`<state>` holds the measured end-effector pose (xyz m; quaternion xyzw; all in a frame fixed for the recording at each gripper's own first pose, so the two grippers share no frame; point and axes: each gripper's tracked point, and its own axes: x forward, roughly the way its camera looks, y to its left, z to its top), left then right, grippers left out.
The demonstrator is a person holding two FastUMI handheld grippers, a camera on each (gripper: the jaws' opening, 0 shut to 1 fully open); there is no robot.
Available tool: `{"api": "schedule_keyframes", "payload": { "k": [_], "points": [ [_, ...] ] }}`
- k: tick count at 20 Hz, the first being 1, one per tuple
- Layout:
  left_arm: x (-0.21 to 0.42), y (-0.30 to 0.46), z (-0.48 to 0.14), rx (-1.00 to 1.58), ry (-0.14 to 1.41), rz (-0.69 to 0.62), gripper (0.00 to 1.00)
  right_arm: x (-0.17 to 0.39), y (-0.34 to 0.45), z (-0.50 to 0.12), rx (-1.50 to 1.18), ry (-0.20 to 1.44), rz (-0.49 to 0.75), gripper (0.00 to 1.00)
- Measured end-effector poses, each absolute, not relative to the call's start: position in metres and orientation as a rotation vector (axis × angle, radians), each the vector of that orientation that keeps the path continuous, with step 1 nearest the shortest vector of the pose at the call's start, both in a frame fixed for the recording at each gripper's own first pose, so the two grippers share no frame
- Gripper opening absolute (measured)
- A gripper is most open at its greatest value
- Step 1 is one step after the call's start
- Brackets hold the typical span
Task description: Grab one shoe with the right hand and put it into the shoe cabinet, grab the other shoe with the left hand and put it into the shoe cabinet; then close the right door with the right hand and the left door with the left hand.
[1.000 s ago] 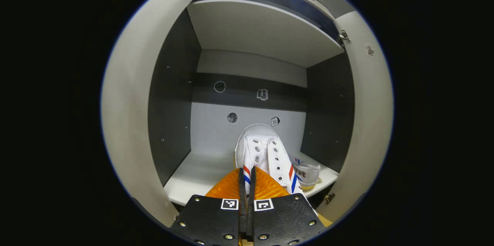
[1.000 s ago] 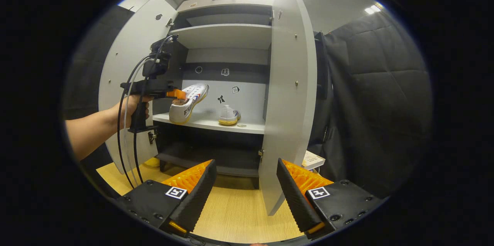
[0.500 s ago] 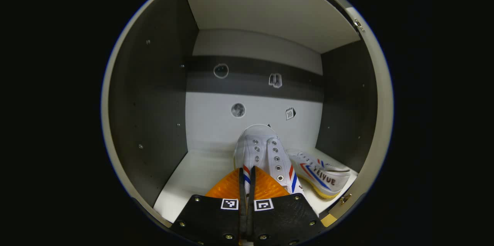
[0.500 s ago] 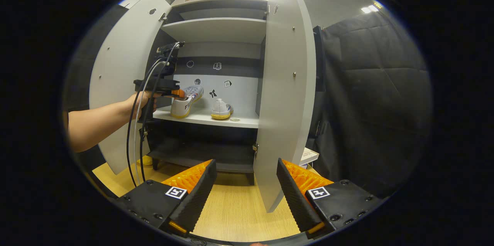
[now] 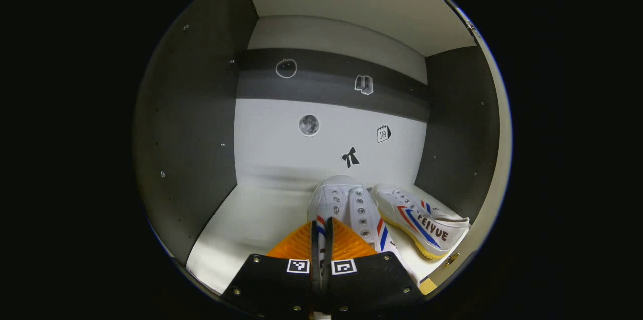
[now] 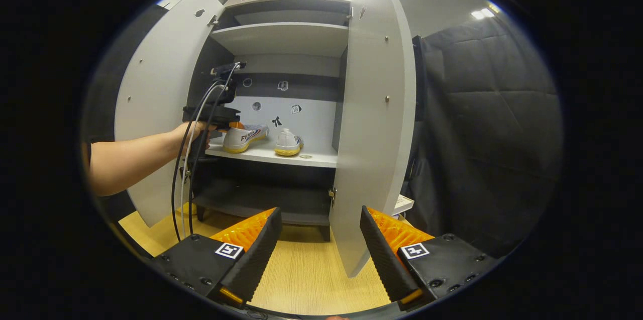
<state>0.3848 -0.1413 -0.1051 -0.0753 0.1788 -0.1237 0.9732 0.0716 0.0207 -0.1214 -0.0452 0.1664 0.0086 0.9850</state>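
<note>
Pinched at the heel collar: a white held shoe with red and blue stripes, clamped between the near-closed fingers of the left claw. Seen in the right gripper view as the same held shoe, sole down and about level on the shelf, toe toward 3 o'clock. Carried half a second ago with the toe tipped up; lowered since then.

Just beside it, toward 3 o'clock in the left gripper view: the second shoe, resting on the shelf near the right wall, toe angled toward 10 o'clock. Brown lettering and red-blue chevrons on its side. Whether the two shoes touch cannot be told.

On the cabinet's back panel, at 12 o'clock from the held shoe: a bow sticker, hidden behind the toe earlier. Further up: a moon sticker at 11 o'clock and a calendar sticker at 1 o'clock.

In the right gripper view, gripped by a hand at 9 o'clock: the left claw, with cables hanging toward 6 o'clock. Left door and right door both swung open. At 6 o'clock, above the wooden floor: the right claw, fingers wide apart and holding nothing.
</note>
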Motion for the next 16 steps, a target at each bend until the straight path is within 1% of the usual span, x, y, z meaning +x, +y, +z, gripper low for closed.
{"api": "schedule_keyframes", "payload": {
  "k": [2, 3, 5, 8, 12, 16],
  "points": [
    [0.391, -0.124, -0.094, -0.112, 0.301, -0.167, 0.02, 0.071, 0.022, -0.119, -0.091, 0.328, 0.026, 0.97],
    [0.387, -0.119, -0.083, -0.099, 0.283, -0.159, 0.10, 0.069, 0.023, -0.118, -0.092, 0.324, 0.029, 0.97],
    [0.378, -0.122, -0.075, -0.083, 0.273, -0.164, 0.39, 0.066, 0.022, -0.115, -0.089, 0.317, 0.038, 0.97],
    [0.356, -0.119, -0.049, -0.029, 0.214, -0.150, 0.81, 0.063, 0.020, -0.109, -0.080, 0.309, 0.052, 0.98],
    [0.311, -0.119, -0.011, -0.021, 0.134, -0.152, 0.81, 0.060, 0.016, -0.100, -0.074, 0.290, 0.078, 0.97],
    [0.261, -0.112, 0.021, -0.027, 0.087, -0.158, 0.81, 0.057, 0.014, -0.091, -0.064, 0.267, 0.110, 0.98]
  ]
}}
